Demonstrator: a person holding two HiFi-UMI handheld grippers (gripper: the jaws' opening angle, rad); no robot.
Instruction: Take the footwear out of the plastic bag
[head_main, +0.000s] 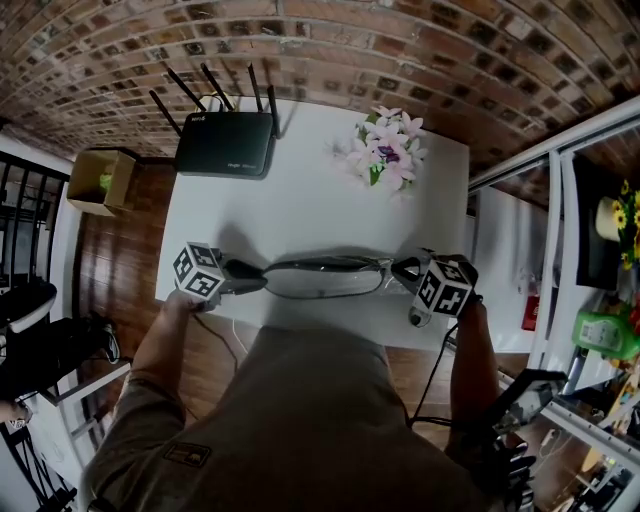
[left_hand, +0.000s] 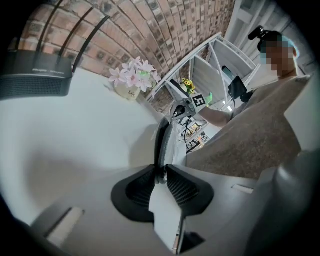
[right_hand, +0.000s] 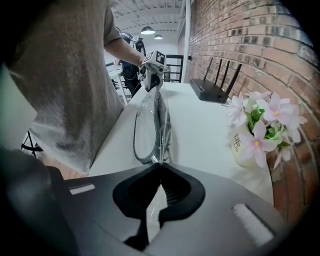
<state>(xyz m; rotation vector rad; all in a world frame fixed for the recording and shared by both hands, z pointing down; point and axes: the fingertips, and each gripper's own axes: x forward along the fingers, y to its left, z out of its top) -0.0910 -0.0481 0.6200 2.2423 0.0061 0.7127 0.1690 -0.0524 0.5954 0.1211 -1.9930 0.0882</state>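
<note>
Near edge of the bench (head_main: 300, 210), on your side of the router (head_main: 225, 143): the plastic bag (head_main: 322, 282) lies stretched lengthwise between your two tools, with the footwear (head_main: 320, 263) sealed inside it.

Grips:
- Left tongs (left_hand: 160, 172): clamped on the bag end that sits straight toward you from the router. The pads stand slightly apart, so they look to have the dark rim of the footwear as well as the film.
- Right tongs (right_hand: 159, 165): pressed fully together on thin film only, at the other end, further off to the router's right.

Progress, as judged:
- Barely begun. You hold the bag at both ends, and that is all that is done.
- The footwear is wholly inside the film. No open mouth shows in any view.
- Left to do: find or make the opening, draw the footwear out, set it on the bench clear of the bag.

Count:
- Plastic bag: one.
- Footwear: one flat, dark-edged piece made out; you cannot tell if a second lies against it.
- Router: one, four antennas.
- Flower pot (head_main: 388, 152): one, to the router's right.
- Tongs: two, both engaged.
</note>
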